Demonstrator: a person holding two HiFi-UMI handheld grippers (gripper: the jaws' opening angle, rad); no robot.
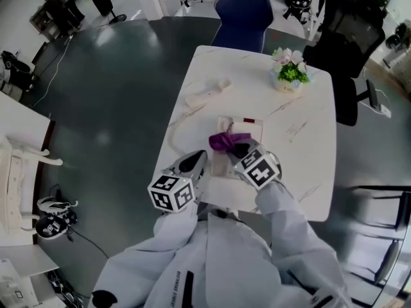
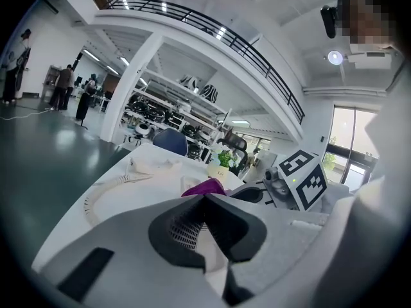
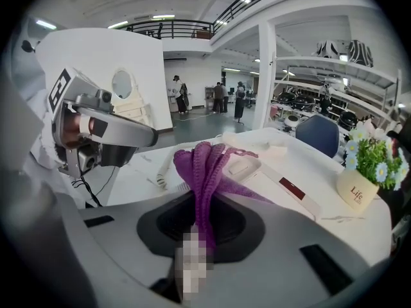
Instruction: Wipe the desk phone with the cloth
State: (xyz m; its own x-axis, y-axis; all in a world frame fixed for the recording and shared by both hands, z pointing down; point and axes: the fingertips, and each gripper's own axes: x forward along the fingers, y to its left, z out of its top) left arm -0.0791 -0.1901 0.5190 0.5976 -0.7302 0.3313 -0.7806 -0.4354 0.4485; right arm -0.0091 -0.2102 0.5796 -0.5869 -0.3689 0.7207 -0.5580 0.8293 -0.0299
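head view: white marbled worktop (image 1: 308, 172). white desk phone base (image 1: 249, 124) at mid-frame. its white handset (image 1: 207, 95) lies off the cradle, up and left of the base. purple knitted cloth (image 1: 223, 140) bunched on the face of the base. right gripper (image 1: 239, 150) sits just below the cloth, at its lower right. left gripper (image 1: 200, 158) is at the base's lower-left edge, beside the cloth. whether it touches the base cannot be told. small pot of flowers (image 1: 290, 70) in the upper right, well apart.

left gripper view: jaws together, nothing between them. cloth (image 2: 204, 187) just beyond the tips, mid-frame. coiled cord (image 2: 90, 201) at the left.

right gripper view: jaws closed on a gathered fold of the cloth (image 3: 205, 165), which rises from between them and drapes onto the base (image 3: 257, 167) directly ahead. flower pot at the right edge.

step in hand, as judged: wiping the face of the base. to do it well, press the loose end of the cloth flat and draw short strokes across the face. the left gripper can steady the base edge so it does not slide. steer clear of the cord and handset.
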